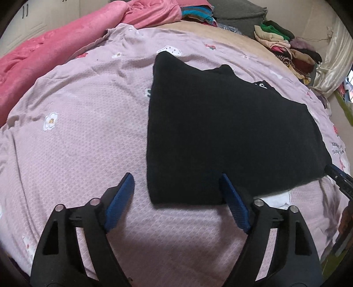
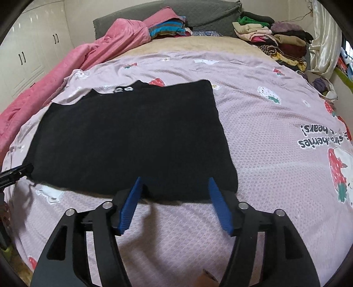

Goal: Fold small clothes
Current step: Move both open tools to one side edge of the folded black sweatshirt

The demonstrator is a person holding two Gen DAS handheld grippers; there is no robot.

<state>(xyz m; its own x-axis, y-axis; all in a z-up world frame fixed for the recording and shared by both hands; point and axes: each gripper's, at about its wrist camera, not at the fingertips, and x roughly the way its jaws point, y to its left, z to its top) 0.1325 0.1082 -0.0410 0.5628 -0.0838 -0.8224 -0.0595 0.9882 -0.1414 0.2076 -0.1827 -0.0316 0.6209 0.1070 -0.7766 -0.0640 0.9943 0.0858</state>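
Observation:
A black garment [image 1: 231, 132] lies flat on the pink bedspread [image 1: 77, 143], partly folded, with a bit of white print at its far edge. My left gripper [image 1: 176, 176] is open, its blue pads astride the garment's near left corner, just above it. In the right wrist view the same garment [image 2: 132, 136] lies ahead. My right gripper [image 2: 175, 180] is open over the garment's near right edge. Each gripper's tip shows at the edge of the other's view.
A pink blanket [image 1: 55, 48] is bunched along the left of the bed. Piles of folded clothes [image 2: 275, 42] sit at the far right by the grey headboard [image 2: 187, 13]. White wardrobe doors [image 2: 26, 50] stand at the left.

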